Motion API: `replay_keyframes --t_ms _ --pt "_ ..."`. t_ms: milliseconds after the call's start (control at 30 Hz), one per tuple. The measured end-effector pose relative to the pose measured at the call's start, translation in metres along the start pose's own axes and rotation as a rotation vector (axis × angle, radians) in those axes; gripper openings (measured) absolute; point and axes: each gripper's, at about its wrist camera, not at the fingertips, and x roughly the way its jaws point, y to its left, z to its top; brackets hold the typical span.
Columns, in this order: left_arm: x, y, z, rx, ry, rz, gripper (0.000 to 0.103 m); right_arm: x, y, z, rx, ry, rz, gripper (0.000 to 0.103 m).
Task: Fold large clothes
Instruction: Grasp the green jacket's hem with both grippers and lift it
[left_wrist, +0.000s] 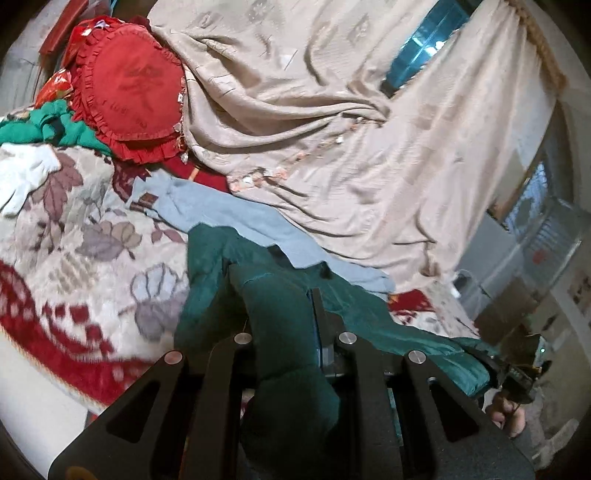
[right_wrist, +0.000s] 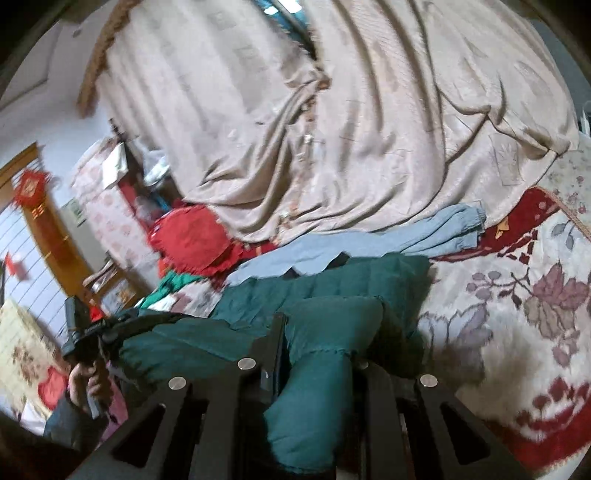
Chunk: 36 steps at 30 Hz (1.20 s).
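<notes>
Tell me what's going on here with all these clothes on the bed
A person is folding a dark green padded jacket on a bed covered by a floral blanket. The left gripper and the right gripper are each shut on a bunch of the jacket. Grey-blue trousers lie just behind it, in front of a draped beige curtain. A red frilled cushion sits farther back.

Dim indoor light — blurred, warped edges

Beige curtain (left_wrist: 332, 110) over blue window (left_wrist: 424, 48)
</notes>
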Motion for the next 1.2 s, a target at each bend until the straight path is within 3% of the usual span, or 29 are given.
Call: replay_keyframes --t_ms 267,400,633,800,867,1000,1067,1167,1200 --pt "0.067 -0.005 0.04 0.074 -0.063 0.118 0.013 0.084 -0.033 0.065 0.005 -0.01 -0.056 0.015" --pt "0.113 0.01 0.047 0.089 -0.046 0.194 0.013 0.14 -0.052 0.087 0.005 0.029 -0.106 0.015" --pt "0.2 0.068 0.037 -0.043 0.101 0.313 0.016 0.227 -0.084 0.074 -0.018 0.149 -0.211 0.015" --pt "0.231 0.079 0.022 -0.045 0.152 0.339 0.018 0.258 -0.104 0.049 -0.028 0.225 -0.243 0.017" --pt "0.236 0.082 0.02 -0.044 0.155 0.33 0.018 0.257 -0.111 0.045 0.013 0.218 -0.22 0.02" --pt "0.229 0.092 0.022 -0.112 0.142 0.241 0.023 0.249 -0.119 0.047 0.117 0.221 -0.173 0.028" --pt "0.221 0.098 0.027 -0.174 0.159 0.178 0.027 0.235 -0.128 0.048 0.245 0.205 -0.108 0.034" --pt "0.203 0.102 0.036 -0.231 0.182 0.093 0.041 0.212 -0.135 0.047 0.393 0.158 0.011 0.053" --pt "0.196 0.102 0.038 -0.236 0.175 0.069 0.049 0.204 -0.136 0.047 0.414 0.141 0.028 0.073"
